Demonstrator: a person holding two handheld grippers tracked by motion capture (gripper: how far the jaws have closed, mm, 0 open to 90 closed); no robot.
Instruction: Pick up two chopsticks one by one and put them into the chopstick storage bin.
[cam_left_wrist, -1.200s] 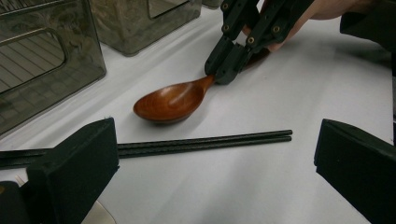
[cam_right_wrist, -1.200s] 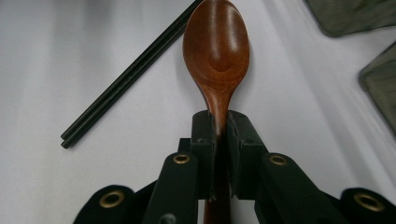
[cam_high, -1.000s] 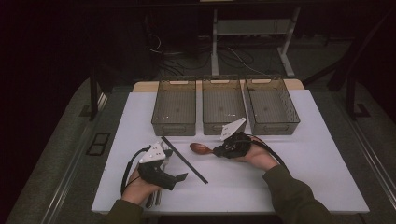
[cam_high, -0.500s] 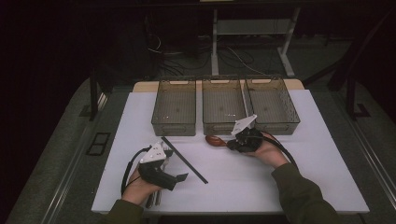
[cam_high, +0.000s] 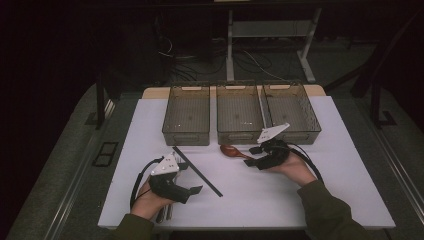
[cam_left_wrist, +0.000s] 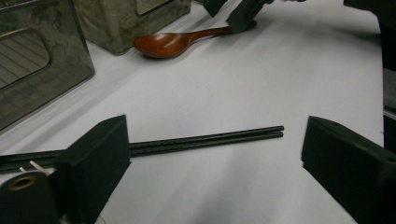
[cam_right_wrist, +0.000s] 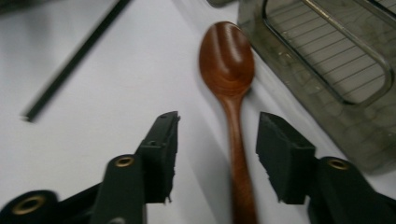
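Observation:
A brown wooden spoon (cam_high: 231, 150) (cam_right_wrist: 227, 60) (cam_left_wrist: 173, 43) lies on the white table in front of the middle bin, bowl to the left. My right gripper (cam_high: 254, 157) (cam_right_wrist: 219, 123) straddles its handle; the jaws have just been opening and the pads stand clear of the wood. A pair of black chopsticks (cam_high: 197, 171) (cam_left_wrist: 205, 139) lies slantwise near the left hand. My left gripper (cam_high: 190, 177) (cam_left_wrist: 215, 154) hovers open over them, its jaws having just closed a little, with the sticks lying between and beyond the pads, untouched.
Three see-through grey bins (cam_high: 186, 136) (cam_high: 239, 136) (cam_high: 300, 135) stand in a row at the back of the white table (cam_high: 325, 195). The middle bin's wall (cam_right_wrist: 327, 84) is close to the spoon. Dark floor surrounds the table.
The right hand carried the spoon to the right, up to the middle bin's front, and its jaws opened, leaving the spoon on the table. The left hand stayed put.

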